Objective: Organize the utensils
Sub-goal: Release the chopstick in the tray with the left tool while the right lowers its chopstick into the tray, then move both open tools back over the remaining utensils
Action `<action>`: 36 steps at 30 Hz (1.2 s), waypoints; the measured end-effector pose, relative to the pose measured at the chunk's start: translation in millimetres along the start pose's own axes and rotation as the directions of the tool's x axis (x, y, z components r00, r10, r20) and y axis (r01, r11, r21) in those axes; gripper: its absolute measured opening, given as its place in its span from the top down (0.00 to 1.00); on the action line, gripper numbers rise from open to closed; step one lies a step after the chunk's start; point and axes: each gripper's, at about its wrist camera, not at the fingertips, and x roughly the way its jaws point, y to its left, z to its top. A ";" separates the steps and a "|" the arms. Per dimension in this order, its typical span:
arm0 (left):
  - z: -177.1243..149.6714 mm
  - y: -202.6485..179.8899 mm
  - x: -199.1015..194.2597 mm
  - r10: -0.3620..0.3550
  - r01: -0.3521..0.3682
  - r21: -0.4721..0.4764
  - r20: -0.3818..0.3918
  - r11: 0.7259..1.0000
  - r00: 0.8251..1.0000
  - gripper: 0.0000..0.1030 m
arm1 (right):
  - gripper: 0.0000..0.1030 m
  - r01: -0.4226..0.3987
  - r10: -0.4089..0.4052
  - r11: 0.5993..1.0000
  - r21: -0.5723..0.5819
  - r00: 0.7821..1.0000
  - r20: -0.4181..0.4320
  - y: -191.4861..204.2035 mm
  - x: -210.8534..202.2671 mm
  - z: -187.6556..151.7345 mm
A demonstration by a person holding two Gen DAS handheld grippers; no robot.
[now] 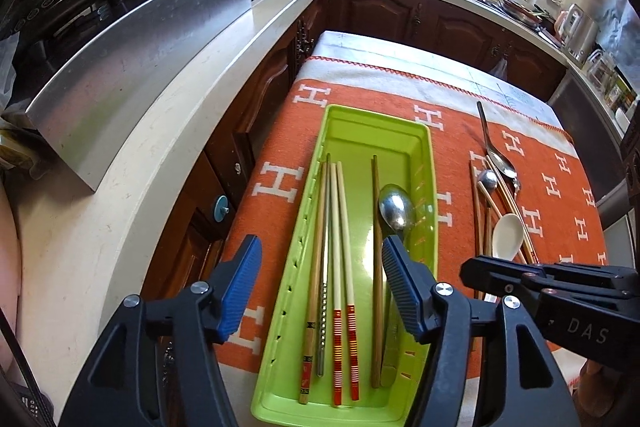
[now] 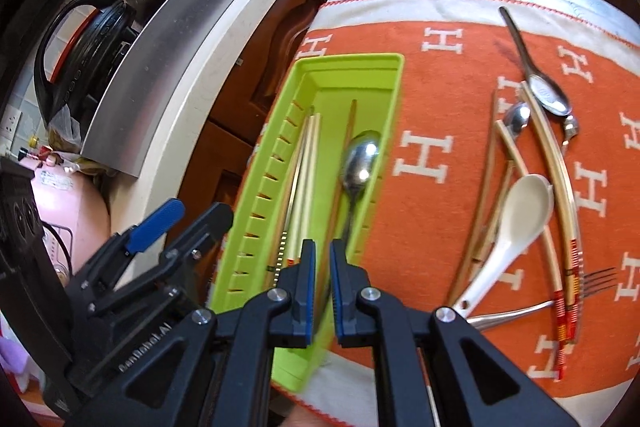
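Our left hand-held gripper (image 1: 320, 287) hangs over the near end of the lime-green plastic tray (image 1: 424, 147), its ribbed blue pads spread wide with nothing between them. Our right hand-held gripper (image 2: 323, 291), at lower centre of its own view, has its pads nearly together; whether they pinch anything we cannot tell.

We see the tray as a long slotted trough lying on the orange woven cloth (image 1: 452, 107) with white H letters that covers the tabletop. Inside it lie slim chopsticks (image 1: 340, 247), some pale with red-banded ends, some plain wood, and a shiny metal spoon (image 1: 396, 207) along the right wall.

To the right of the tray, loose on the cloth, we see a smooth white ceramic spoon (image 2: 516, 219), two more metal spoons (image 2: 544, 91), curved-looking chopsticks (image 2: 556, 171) and a steel fork (image 2: 600, 281) at the lower right.
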 end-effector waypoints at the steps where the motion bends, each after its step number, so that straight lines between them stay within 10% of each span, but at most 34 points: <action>1: -0.7 -2.5 -0.2 -0.001 0.001 0.004 -0.002 1.000 1.000 0.41 | 0.93 0.004 -0.004 1.000 -0.007 1.000 0.005 -1.9 -2.0 -1.4; 23: -13.3 -111.2 12.2 -0.147 0.157 0.168 -0.069 0.973 0.987 0.41 | 0.93 0.118 -0.122 0.992 0.035 0.984 0.131 -118.4 -62.3 -48.0; 36: -2.9 -148.0 70.6 -0.166 0.190 0.142 -0.166 0.971 0.972 0.75 | 0.93 0.113 -0.114 0.993 0.012 0.983 0.141 -148.2 -58.4 -49.7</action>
